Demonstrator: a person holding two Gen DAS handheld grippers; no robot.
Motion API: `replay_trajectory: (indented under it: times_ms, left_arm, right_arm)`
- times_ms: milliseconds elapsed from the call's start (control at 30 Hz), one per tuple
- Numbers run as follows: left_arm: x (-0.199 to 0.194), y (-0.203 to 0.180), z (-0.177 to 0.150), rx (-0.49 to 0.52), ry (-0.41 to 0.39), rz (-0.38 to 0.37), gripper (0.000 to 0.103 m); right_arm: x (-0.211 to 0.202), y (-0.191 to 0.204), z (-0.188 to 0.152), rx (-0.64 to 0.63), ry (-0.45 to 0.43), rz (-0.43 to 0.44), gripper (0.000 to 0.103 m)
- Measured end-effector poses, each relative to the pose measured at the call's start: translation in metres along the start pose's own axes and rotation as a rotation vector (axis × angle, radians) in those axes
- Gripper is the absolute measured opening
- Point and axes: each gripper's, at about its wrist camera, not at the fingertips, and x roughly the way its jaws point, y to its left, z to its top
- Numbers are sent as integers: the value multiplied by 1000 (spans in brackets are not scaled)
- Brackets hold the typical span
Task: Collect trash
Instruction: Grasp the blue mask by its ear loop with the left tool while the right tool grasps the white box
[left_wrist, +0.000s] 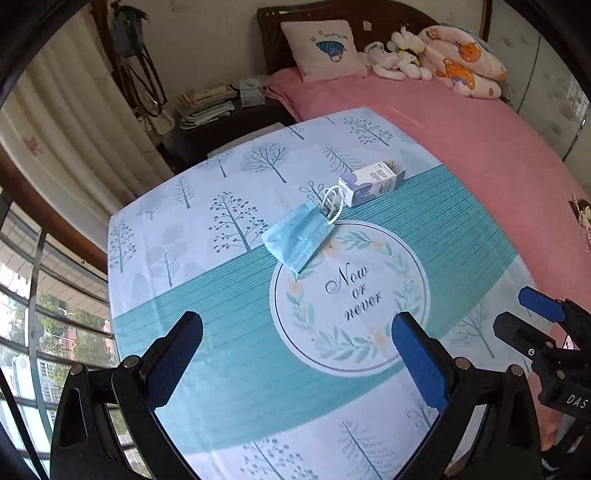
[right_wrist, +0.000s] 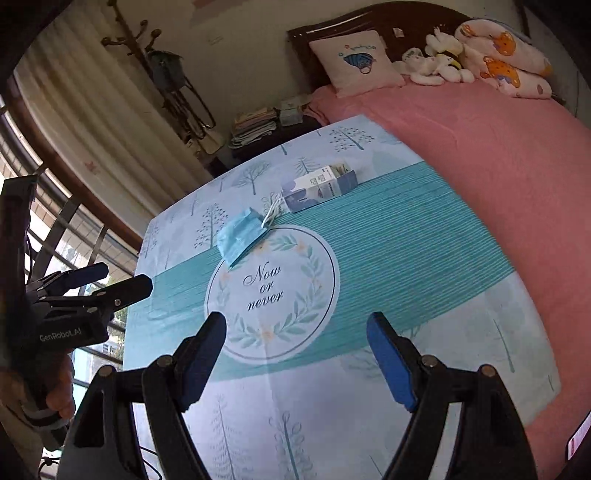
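A folded blue face mask (left_wrist: 297, 238) with white ear loops lies on the table near the far side of the round "Now or never" print; it also shows in the right wrist view (right_wrist: 240, 236). A small white and purple carton (left_wrist: 371, 183) lies on its side just behind the mask, also in the right wrist view (right_wrist: 319, 186). My left gripper (left_wrist: 297, 326) is open and empty, held above the near half of the table. My right gripper (right_wrist: 297, 326) is open and empty, likewise short of the mask. Each gripper shows in the other's view, the right one (left_wrist: 532, 314) and the left one (right_wrist: 123, 278).
The table wears a blue and white tree-print cloth (left_wrist: 207, 280). A bed with a pink cover (left_wrist: 480, 147), pillows and soft toys lies to the right. A dark nightstand with stacked papers (left_wrist: 207, 107) stands behind the table. A barred window (left_wrist: 44, 314) is at the left.
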Motion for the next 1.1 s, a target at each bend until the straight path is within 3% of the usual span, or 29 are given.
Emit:
replay_trajectory:
  times_ms: [233, 533, 700, 767, 833, 900, 933, 1100]
  left_arm:
    - [105, 20, 55, 88, 119, -51, 101]
    - [182, 13, 73, 168, 219, -109, 98]
    - [198, 8, 74, 201, 255, -138, 77]
    - [199, 10, 77, 191, 244, -146, 71]
    - [199, 11, 79, 192, 228, -150, 59]
    - [197, 13, 83, 195, 218, -151, 22]
    - [198, 15, 85, 192, 223, -150, 16]
    - [198, 32, 94, 150, 197, -146, 9]
  right_arm:
    - [75, -1, 39, 128, 7, -84, 79]
    - [123, -13, 62, 234, 25, -124, 79]
    - [135, -14, 68, 258, 38, -130, 79]
    - [138, -13, 71, 260, 39, -129, 79]
    - [141, -12, 74, 261, 39, -128, 79]
    - [144, -10, 78, 262, 40, -129, 79]
    - [146, -9, 80, 264, 40, -128, 79]
    - [155, -6, 96, 279, 35, -123, 79]
